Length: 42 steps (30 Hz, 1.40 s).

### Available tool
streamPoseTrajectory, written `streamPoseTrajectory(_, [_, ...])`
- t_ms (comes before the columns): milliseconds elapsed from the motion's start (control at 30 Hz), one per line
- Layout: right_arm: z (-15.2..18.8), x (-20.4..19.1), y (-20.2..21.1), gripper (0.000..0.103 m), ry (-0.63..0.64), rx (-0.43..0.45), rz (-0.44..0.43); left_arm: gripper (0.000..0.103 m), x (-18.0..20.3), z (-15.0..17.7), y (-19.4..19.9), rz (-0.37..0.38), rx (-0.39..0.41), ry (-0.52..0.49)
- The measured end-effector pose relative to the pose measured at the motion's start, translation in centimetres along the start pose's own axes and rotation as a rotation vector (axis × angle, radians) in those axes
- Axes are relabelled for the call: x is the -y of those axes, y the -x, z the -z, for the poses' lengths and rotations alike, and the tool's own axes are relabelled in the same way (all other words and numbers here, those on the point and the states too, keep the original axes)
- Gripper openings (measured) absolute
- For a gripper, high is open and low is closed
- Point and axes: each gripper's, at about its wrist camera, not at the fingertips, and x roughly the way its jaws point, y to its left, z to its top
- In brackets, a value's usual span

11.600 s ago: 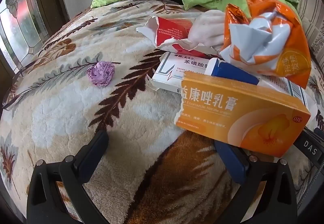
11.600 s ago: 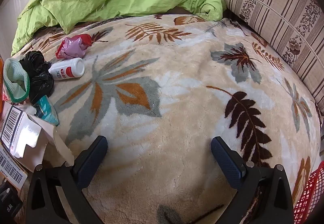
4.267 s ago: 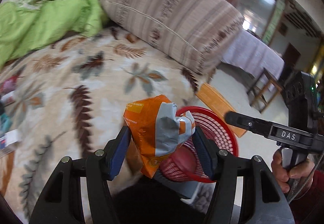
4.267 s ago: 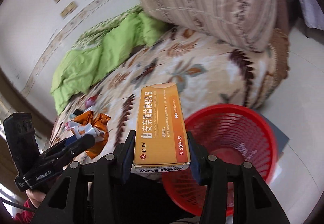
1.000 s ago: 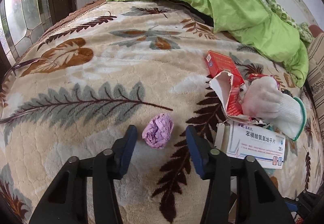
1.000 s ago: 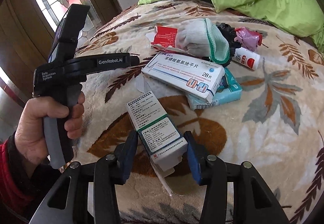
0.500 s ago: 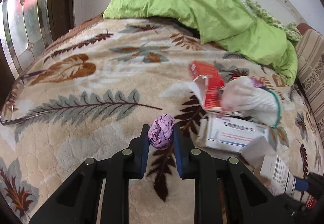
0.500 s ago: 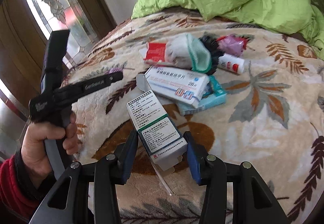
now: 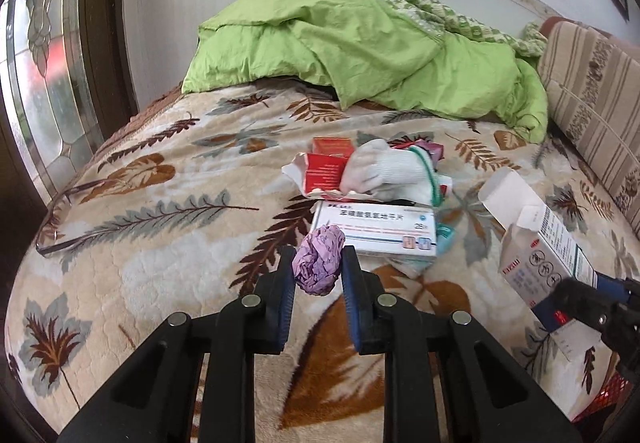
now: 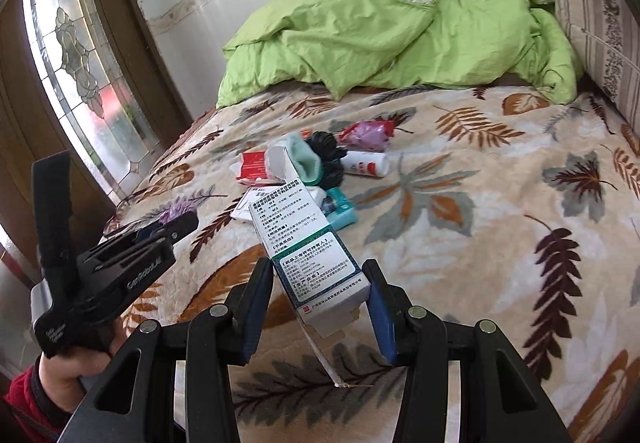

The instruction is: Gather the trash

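The left claw [image 9: 318,275] was pinched on a crumpled purple paper wad [image 9: 319,265], its pads pressing both sides, and the wad hung clear of the bed. The right claw [image 10: 318,289] was clamped on a white medicine box with a green band [image 10: 310,255], one end flap open and a thin paper strip trailing below it; in the left wrist view the same box [image 9: 538,255] showed at the right edge, also held above the blanket. Both pieces of trash appeared to be picked up and not yet dropped anywhere; only a sliver of red mesh [image 9: 610,399] showed at the lower right corner of the left view, which might have been a bin, though too little was visible to be sure.

Beyond the claws, a fair amount was left on the leaf-patterned blanket [image 10: 480,243]. A flat white tablet box with blue print [image 9: 376,233] lay just past the purple wad, with a teal packet [image 10: 340,211] tucked beside it. Behind that sat a torn red carton [image 9: 326,169] under a white knitted glove with a green cuff [image 9: 384,173], a black crumpled bag [image 10: 326,153], a small white bottle with a red label [image 10: 364,165] on its side, and a red and pink wrapper [image 10: 368,135]. By that count the task seemed well short of finished: two items in hand, and about seven more waiting in the cluster near the green duvet [image 9: 360,47].
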Motion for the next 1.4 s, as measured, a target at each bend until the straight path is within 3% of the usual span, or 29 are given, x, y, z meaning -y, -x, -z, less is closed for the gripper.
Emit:
streamPoseTrajectory(367, [-0.3,0.8,0.3,0.049,-0.03,0.024,0.014,0.021,2.3,0.4,0.6,-0.034,0.043,-0.109])
streamPoseTrajectory(867, [-0.3,0.6,-0.2,0.049,-0.025,0.02,0.006,0.021,1.8,0.2,0.0,-0.041,0.036,-0.098])
streamPoseTrajectory(1400, [-0.3,0.3,-0.2,0.049,-0.021,0.022,-0.005,0.021,0.6,-0.2,0.0,-0.109,0.047,-0.057])
